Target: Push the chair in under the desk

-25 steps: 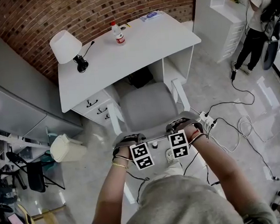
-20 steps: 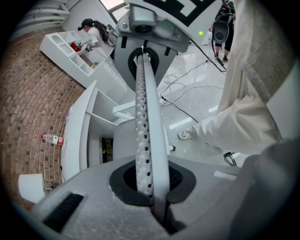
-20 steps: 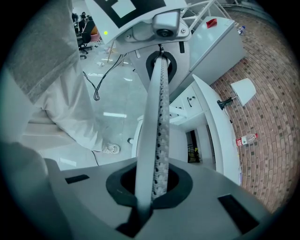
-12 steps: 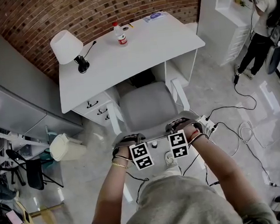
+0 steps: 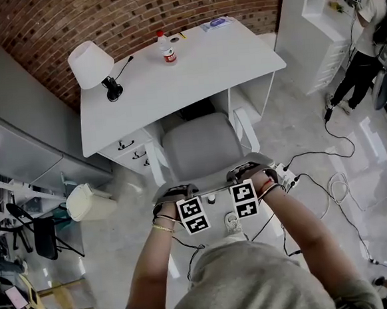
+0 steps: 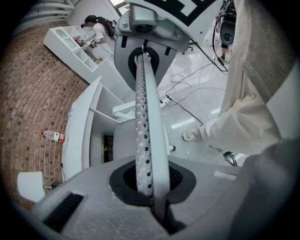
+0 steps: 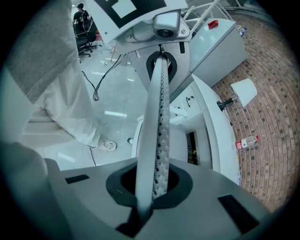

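— Grey padded chair (image 5: 201, 145) with white armrests (image 5: 248, 129): where does it sit?
— Its seat is partly under the white desk (image 5: 174, 79), backrest (image 5: 209, 178) toward us. We judge it stiff-framed, fairly weighty and likely to roll (a small castor (image 6: 173, 148) seems to show beneath). So we push at the backrest's top edge, evenly, or it may swivel.
— And our grippers?
— Left gripper (image 6: 141, 65) and right gripper (image 7: 160, 65) each have jaws pressed together with nothing between them. They sit side by side at that top edge.
— Changed from a second ago?
— The seat sits slightly deeper under the desk, and our hands have followed forward.
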